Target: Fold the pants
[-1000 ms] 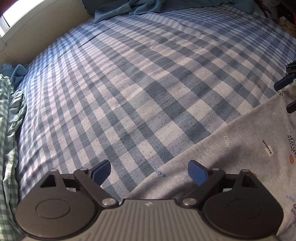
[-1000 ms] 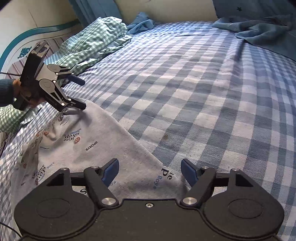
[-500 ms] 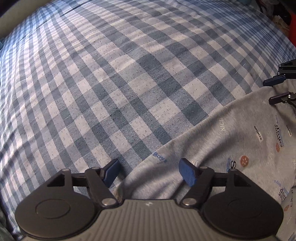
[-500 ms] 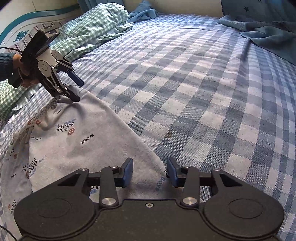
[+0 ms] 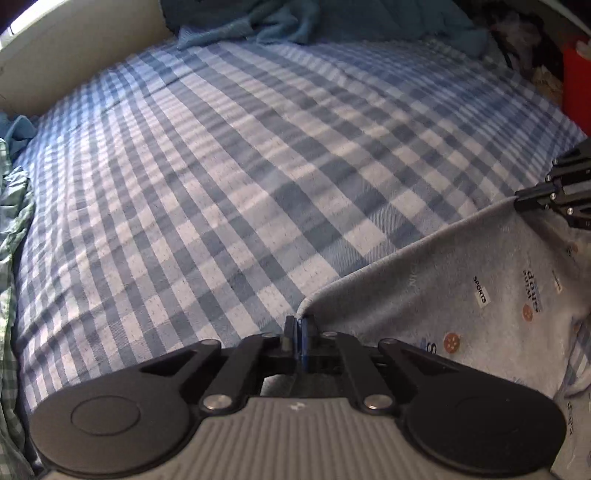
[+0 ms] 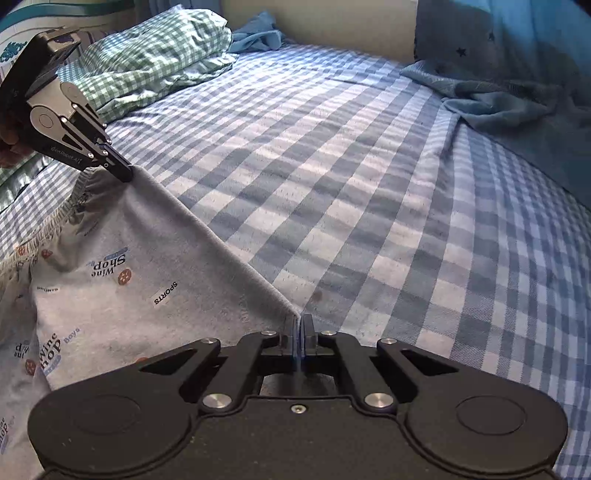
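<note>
Left wrist: left gripper (image 5: 298, 328), jaws clenched on pants (image 5: 461, 295) corner; checked bed sheet (image 5: 221, 184) ahead, blue blanket (image 5: 277, 22) far ahead, right gripper (image 5: 524, 195) far right.

Right wrist: jaws clenched on pants' other corner; green checked pillow (image 6: 147, 55) far left, nothing obstructing.
</note>
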